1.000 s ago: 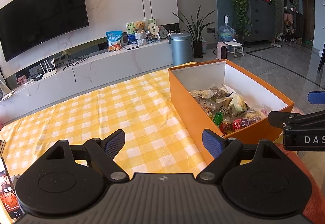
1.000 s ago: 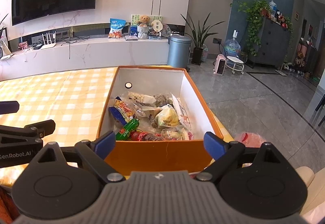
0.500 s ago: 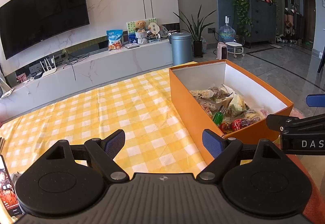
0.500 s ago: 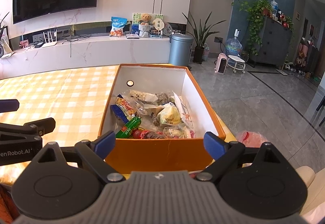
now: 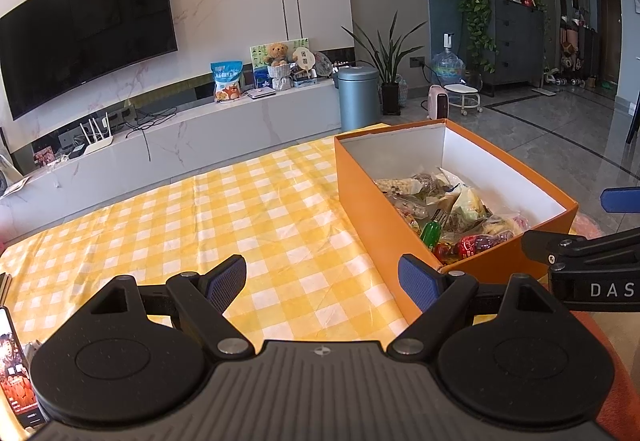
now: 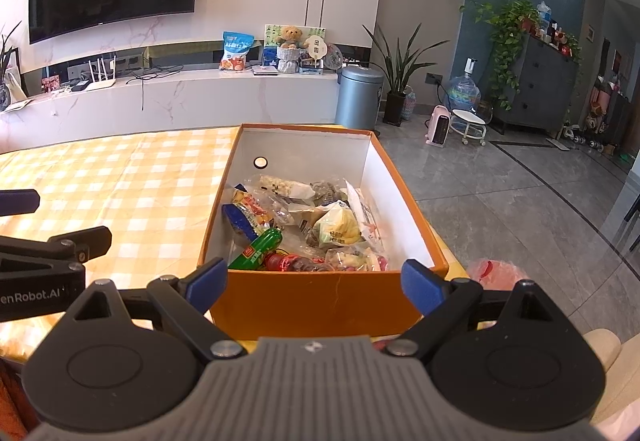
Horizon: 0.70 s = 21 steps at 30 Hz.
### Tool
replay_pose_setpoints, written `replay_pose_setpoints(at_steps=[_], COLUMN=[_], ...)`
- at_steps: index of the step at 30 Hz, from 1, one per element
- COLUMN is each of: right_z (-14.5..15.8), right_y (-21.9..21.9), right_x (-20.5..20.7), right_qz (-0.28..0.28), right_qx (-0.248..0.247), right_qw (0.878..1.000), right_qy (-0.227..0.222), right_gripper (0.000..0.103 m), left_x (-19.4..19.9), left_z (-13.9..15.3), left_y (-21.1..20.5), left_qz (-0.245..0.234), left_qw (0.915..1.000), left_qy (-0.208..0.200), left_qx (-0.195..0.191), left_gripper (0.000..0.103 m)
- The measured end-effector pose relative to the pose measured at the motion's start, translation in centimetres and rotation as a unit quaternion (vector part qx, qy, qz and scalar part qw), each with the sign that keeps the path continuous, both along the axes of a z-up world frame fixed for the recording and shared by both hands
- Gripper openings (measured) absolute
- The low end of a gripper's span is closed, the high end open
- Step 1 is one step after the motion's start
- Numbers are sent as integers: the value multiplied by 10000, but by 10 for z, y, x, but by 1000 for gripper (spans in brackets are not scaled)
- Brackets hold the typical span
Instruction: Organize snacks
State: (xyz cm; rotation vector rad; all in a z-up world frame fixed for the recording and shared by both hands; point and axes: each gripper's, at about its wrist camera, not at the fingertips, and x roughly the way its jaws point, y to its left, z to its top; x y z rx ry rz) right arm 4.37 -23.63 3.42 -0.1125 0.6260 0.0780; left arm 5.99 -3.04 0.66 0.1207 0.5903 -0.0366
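Both grippers, left (image 5: 322,283) and right (image 6: 314,281), hang near with fingers wide and empty. Beyond them, the box (image 6: 316,297) on the table's right holds the snacks (image 6: 304,225). Sorting seems done or unstarted; next likely calls for reaching inside.

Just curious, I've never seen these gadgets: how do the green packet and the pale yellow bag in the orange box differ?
The green packet is a slim tube lying slantwise against the near wall. The pale yellow bag is fatter, puffy and sits further back toward the middle. The packet bears a red label; the bag has dark print. Both lie in the orange box among other snacks.
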Motion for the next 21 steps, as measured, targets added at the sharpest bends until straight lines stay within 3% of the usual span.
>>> replay_pose_setpoints(at_steps=[21], right_z=[-1], right_y=[1], right_x=[-1], right_qz=[33], right_qx=[-20], right_qw=[10000], right_qy=[37], right_gripper=[92], left_x=[-3], left_z=[-1], left_y=[-2], left_qz=[-26], left_qw=[10000], left_qy=[-41], left_qx=[-5], left_gripper=[100])
